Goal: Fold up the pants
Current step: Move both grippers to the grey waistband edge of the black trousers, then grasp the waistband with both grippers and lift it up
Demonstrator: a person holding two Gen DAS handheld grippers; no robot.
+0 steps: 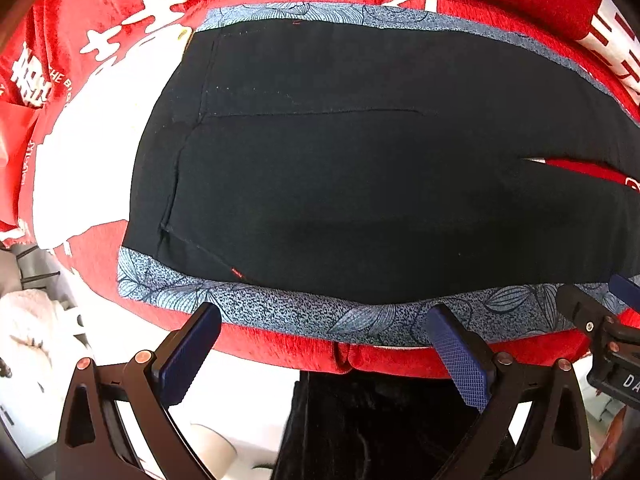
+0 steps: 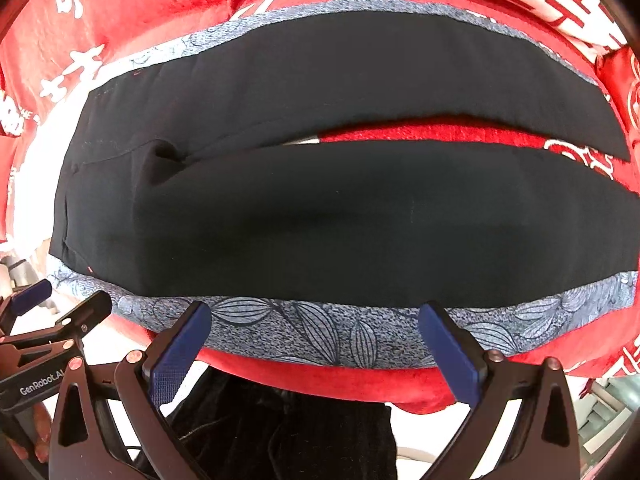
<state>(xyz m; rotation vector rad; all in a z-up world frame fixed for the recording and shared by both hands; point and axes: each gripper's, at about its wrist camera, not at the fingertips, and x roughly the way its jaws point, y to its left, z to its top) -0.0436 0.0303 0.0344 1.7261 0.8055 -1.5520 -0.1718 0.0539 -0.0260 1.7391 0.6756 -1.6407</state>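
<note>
Black pants lie flat on a red cloth, waist to the left, with a blue leaf-patterned stripe down the near side seam. In the right wrist view the pants show both legs running right, split by a red gap. My left gripper hovers open over the near stripe, nothing between its blue pads. My right gripper is also open above the stripe, further along the near leg. Each gripper shows at the edge of the other's view.
The red cloth with white lettering covers the surface under the pants. Its near edge drops off just below the grippers, with dark fabric beneath. White and grey items lie off the left side.
</note>
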